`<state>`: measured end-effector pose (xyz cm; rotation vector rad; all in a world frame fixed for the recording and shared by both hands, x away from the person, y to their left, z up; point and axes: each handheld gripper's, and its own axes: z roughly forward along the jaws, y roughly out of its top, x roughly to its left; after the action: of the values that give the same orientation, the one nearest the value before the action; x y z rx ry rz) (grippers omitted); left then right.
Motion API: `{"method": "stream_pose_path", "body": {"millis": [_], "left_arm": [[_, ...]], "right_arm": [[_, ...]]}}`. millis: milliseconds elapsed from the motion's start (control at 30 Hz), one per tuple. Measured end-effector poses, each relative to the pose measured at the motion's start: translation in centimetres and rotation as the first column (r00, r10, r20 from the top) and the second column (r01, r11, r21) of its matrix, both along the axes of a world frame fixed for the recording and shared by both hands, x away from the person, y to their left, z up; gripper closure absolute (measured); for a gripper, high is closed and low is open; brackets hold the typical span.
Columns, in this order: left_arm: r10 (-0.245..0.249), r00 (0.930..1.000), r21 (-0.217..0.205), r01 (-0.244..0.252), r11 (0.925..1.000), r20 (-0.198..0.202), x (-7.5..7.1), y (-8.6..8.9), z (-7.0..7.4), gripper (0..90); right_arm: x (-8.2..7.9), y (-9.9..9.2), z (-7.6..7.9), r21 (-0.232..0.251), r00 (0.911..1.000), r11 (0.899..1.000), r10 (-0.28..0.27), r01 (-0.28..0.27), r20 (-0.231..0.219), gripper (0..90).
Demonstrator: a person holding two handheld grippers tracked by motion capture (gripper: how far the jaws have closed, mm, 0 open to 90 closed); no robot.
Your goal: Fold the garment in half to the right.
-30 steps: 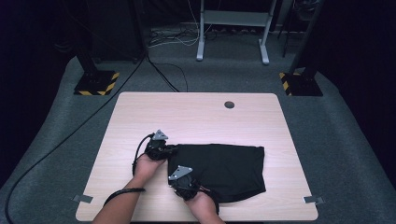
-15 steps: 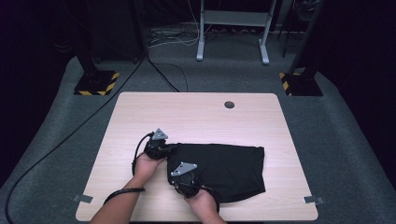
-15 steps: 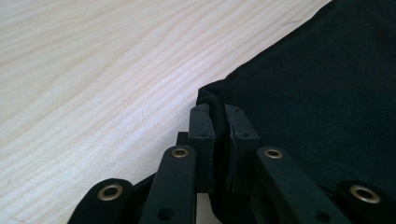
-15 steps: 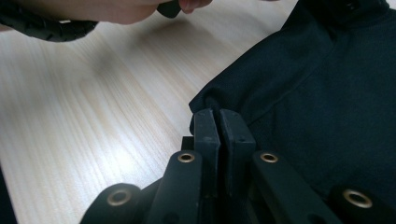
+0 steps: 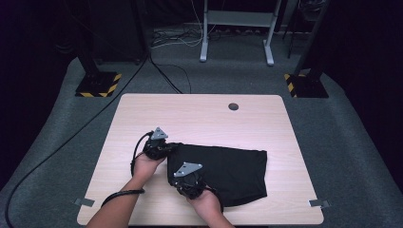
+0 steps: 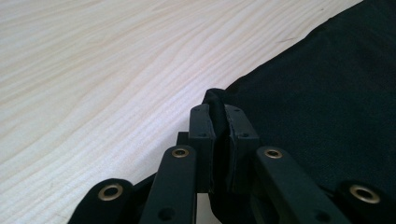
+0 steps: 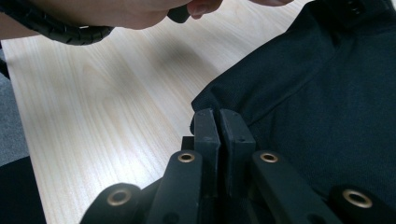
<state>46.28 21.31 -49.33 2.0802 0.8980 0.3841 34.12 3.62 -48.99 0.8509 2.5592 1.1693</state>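
From the high view we see a pale wooden table (image 5: 199, 118) with rounded corners and fine straight grain, a small dark round hole (image 5: 233, 106) near its far edge. A black cloth (image 5: 233, 171) lies flat on the near right part of the table, matte and soft, roughly rectangular with a slightly curved near edge. The left gripper (image 5: 164, 148) sits at the cloth's far left corner, and the right gripper (image 5: 183, 179) at its near left edge; each carries a grey three-cornered plate and a black cable. We cannot judge the jaw gaps from here.

In the left gripper view we look along two black, boxy jaws with brass rivets. They stand almost together, and a fold of the black cloth (image 6: 327, 93) is pinched between them, bulging up just past the tips. The left gripper (image 6: 219, 109) has just been closing on this corner. The cloth's edge runs diagonally across smooth, light wood (image 6: 93, 70).

In the right gripper view we see the right gripper (image 7: 218, 114) with its jaws pressed nearly together, clamping the rim of the cloth (image 7: 317, 93), whose weave looks fine and dull. Beyond it, the other hand (image 7: 116, 11) shows at the top edge above the table (image 7: 102, 116).
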Motion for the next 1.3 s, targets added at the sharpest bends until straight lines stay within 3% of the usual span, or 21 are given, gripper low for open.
{"method": "stream_pose_path", "body": {"millis": [433, 767, 1300], "left_arm": [[0.001, 0.9999, 0.014, -0.001, 0.9999, 0.013, -0.2, 0.5, 1.3, 82.8], [0.006, 0.9997, 0.016, -0.006, 0.9999, 0.023, -0.8, 1.4, 2.4, 82.9], [0.029, 0.9976, 0.026, -0.031, 0.9992, 0.063, -1.5, 2.5, 5.1, 83.0]], "right_arm": [[-0.3, 0.7, 1.3, 0.004, 0.9987, 0.999, 0.041, -0.041, 0.031, 86.8], [-0.5, 1.3, 2.0, 0.014, 0.9970, 0.997, 0.072, -0.072, 0.030, 86.9], [-0.6, 2.0, 3.9, 0.087, 0.9952, 0.992, 0.089, -0.092, 0.041, 86.9]]}}
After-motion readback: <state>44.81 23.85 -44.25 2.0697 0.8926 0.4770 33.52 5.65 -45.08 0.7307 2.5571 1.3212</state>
